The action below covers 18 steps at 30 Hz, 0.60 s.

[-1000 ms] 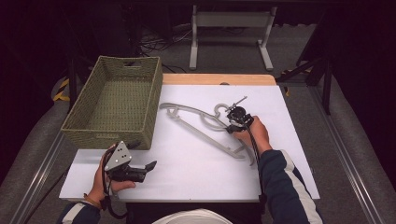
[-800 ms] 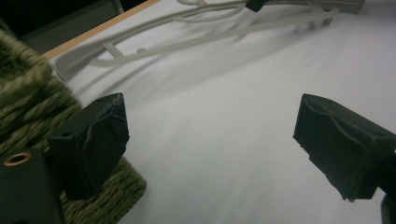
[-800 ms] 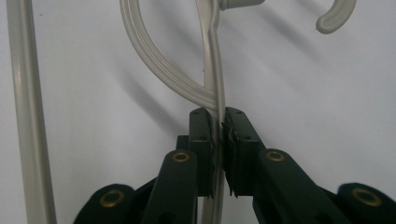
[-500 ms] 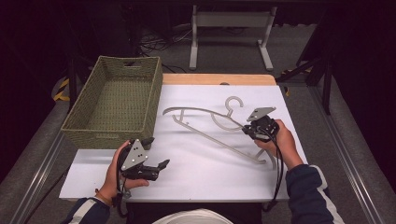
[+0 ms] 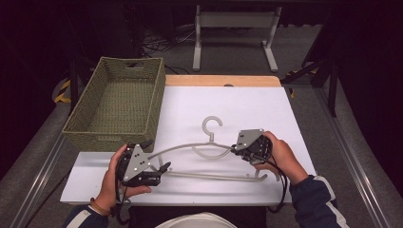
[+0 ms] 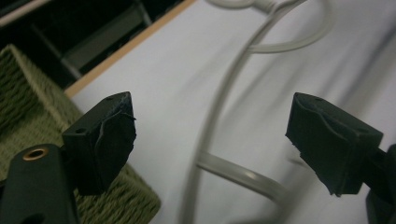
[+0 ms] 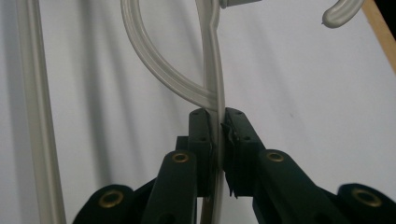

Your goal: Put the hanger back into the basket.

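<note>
Grey plastic hanger (image 5: pixel 209 151) flat on the white table (image 5: pixel 237 104), near its 6 o'clock edge, hook toward 12 o'clock, bottom bar toward 6 o'clock. Right claw (image 5: pixel 234 149) closed on the hanger's shoulder at its 3 o'clock end, pads pinching the thin rail from both sides in the right gripper view (image 7: pixel 217 140), the curved inner loop meeting the rail just above the pads. Left claw (image 5: pixel 163 170) wide open, held at the hanger's 9 o'clock end, pointing toward 3 o'clock; in the left gripper view (image 6: pixel 210 140) both black pads apart with the hanger's arm running up between them, touching neither. Woven green basket (image 5: pixel 119 102) on the table at 10 o'clock, its near corner just beside the left hand (image 5: pixel 114 183). Right hand (image 5: pixel 280 156) wrapped round its gripper at 4 o'clock, dark sleeve behind. Grey three-cornered plate atop each gripper in the high view.
</note>
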Motion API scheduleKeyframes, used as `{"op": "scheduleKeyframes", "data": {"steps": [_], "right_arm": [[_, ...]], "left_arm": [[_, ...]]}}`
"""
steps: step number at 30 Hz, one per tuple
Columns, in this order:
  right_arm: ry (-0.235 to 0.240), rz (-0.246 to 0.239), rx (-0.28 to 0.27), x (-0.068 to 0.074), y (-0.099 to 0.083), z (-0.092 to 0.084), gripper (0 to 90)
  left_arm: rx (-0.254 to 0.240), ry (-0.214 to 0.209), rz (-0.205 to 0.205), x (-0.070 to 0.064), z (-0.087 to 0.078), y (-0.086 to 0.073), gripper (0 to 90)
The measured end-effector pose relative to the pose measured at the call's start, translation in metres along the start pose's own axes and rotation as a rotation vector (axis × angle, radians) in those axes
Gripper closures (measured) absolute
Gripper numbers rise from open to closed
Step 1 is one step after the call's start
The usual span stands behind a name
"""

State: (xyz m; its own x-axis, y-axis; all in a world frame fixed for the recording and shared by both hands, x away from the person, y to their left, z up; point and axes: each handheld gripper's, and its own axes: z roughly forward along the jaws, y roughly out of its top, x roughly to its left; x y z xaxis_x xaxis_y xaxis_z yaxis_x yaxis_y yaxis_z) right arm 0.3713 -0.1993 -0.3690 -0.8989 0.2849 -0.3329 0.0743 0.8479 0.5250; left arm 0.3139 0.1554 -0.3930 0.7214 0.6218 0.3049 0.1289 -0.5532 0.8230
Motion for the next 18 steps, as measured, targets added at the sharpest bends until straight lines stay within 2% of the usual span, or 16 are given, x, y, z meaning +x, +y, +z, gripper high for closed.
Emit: {"op": "scheduleKeyframes", "data": {"steps": [1, 3, 5, 6, 7, 8, 9, 10, 12, 13, 15, 16, 18], "right_arm": [[0.009, -0.012, -0.003, 0.004, 0.003, 0.001, 82.7], [0.024, -0.040, -0.001, 0.011, 0.011, 0.004, 82.6], [0.014, -0.046, 0.019, 0.014, 0.015, 0.007, 82.6], [0.011, -0.065, 0.026, 0.017, 0.018, 0.009, 82.6], [0.019, -0.096, 0.049, 0.021, 0.026, 0.016, 82.5], [0.016, -0.102, 0.051, 0.021, 0.029, 0.019, 82.4], [0.016, -0.102, 0.051, 0.021, 0.029, 0.019, 82.4], [0.018, -0.106, 0.052, 0.021, 0.031, 0.022, 82.4], [0.020, -0.114, 0.053, 0.021, 0.037, 0.026, 82.4], [0.010, -0.119, 0.045, 0.022, 0.044, 0.027, 82.4], [0.005, -0.125, 0.044, 0.022, 0.046, 0.028, 82.4], [-0.005, -0.125, 0.042, 0.023, 0.051, 0.028, 82.4], [-0.011, -0.134, 0.043, 0.023, 0.056, 0.030, 82.4]], "left_arm": [[0.031, -0.008, 0.001, -0.001, 0.004, 0.000, 16.4], [0.098, -0.001, 0.037, -0.002, 0.013, -0.002, 22.0], [0.117, 0.008, 0.052, -0.003, 0.016, -0.003, 24.3], [0.184, 0.049, 0.065, -0.003, 0.022, -0.005, 24.3], [0.241, 0.067, 0.075, -0.003, 0.026, -0.004, 27.6], [0.258, 0.063, 0.073, -0.001, 0.028, -0.005, 31.2], [0.252, 0.039, 0.068, 0.000, 0.029, -0.006, 31.2], [0.253, 0.009, 0.079, 0.002, 0.031, -0.007, 37.7], [0.271, 0.002, 0.101, 0.003, 0.033, -0.008, 39.0], [0.277, -0.008, 0.107, 0.003, 0.035, -0.008, 45.7], [0.287, -0.030, 0.113, 0.005, 0.040, -0.008, 46.8], [0.289, -0.038, 0.117, 0.005, 0.041, -0.007, 53.9], [0.300, -0.030, 0.139, 0.005, 0.044, -0.006, 57.9]]}}
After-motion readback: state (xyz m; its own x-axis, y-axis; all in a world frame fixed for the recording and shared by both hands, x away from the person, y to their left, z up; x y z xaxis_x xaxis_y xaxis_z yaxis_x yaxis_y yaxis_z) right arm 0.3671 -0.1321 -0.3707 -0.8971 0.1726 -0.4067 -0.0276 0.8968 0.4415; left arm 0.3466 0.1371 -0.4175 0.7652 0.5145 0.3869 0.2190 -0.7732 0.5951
